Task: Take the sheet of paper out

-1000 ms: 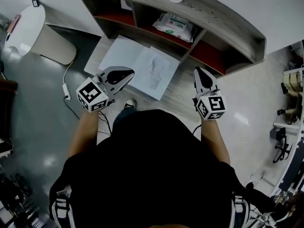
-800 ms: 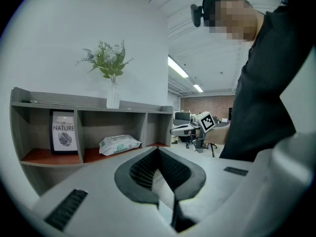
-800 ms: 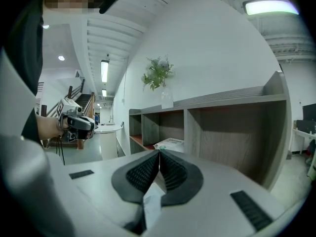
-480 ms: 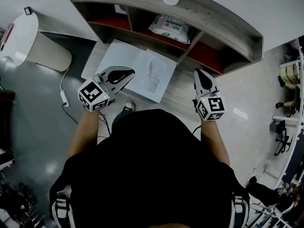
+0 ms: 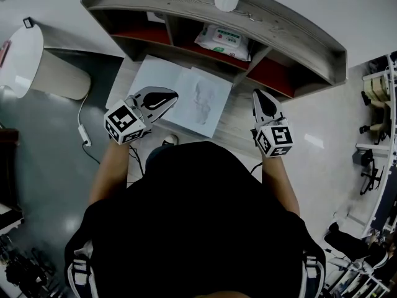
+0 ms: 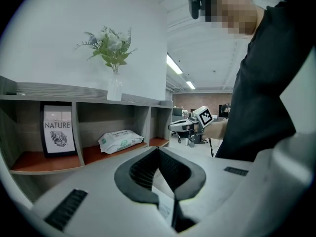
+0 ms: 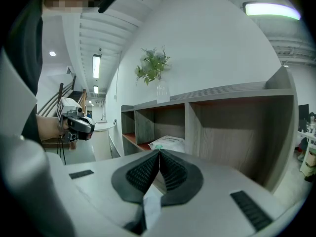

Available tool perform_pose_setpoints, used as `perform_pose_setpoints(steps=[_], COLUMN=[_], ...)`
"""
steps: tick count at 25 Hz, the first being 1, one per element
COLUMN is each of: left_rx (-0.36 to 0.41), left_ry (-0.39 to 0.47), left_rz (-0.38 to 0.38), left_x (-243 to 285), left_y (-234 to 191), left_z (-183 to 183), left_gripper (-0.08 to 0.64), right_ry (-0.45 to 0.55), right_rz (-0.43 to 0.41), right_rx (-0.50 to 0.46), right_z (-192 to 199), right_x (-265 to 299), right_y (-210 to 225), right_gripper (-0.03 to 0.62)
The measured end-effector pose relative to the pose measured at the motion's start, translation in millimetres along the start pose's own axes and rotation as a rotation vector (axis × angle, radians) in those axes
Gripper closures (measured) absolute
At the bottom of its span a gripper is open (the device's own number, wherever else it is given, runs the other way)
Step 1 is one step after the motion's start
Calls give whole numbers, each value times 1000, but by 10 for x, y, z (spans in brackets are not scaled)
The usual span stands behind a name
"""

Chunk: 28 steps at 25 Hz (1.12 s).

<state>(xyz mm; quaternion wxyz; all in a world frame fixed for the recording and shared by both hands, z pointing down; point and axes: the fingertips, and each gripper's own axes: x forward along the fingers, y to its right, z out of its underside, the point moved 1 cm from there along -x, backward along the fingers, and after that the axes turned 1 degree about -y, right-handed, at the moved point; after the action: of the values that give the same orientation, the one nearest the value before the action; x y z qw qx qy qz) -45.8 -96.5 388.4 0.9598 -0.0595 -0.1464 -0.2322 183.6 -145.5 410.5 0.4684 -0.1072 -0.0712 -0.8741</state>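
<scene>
Left gripper (image 5: 169,95) and right gripper (image 5: 258,95) both have jaws pressed together, empty, so the sheet of paper (image 5: 201,99), flat on the bench (image 5: 237,121) at twelve o'clock, may crumple or slide if jabbed unopened.

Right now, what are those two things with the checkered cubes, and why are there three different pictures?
A person in black holds two pinching tools, like tongs. The cubes are parts of them. One picture comes from a camera on the person's head, looking down at the left gripper and the right gripper. The other two come from cameras riding on each tool, looking along its jaws. On the desk lies a sheet of paper with a faint drawing, in front of a shelf holding a pack of wipes. Both tools' jaws are shut, and neither holds anything.
</scene>
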Motion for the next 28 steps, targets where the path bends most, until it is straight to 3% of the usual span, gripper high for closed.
perform_pose_setpoints(steps=[11,28], left_rx=[-12,19], left_ry=[3,-69], left_rz=[40,196], left_x=[-85,73], left_y=[-483,-901], left_z=[25,225], left_gripper=[538,538], right_ry=[-24,-80], right_rz=[48,170], right_rx=[18,45], right_z=[-34,11], right_x=[245,382], right_y=[-66,-138], right_gripper=[578,578])
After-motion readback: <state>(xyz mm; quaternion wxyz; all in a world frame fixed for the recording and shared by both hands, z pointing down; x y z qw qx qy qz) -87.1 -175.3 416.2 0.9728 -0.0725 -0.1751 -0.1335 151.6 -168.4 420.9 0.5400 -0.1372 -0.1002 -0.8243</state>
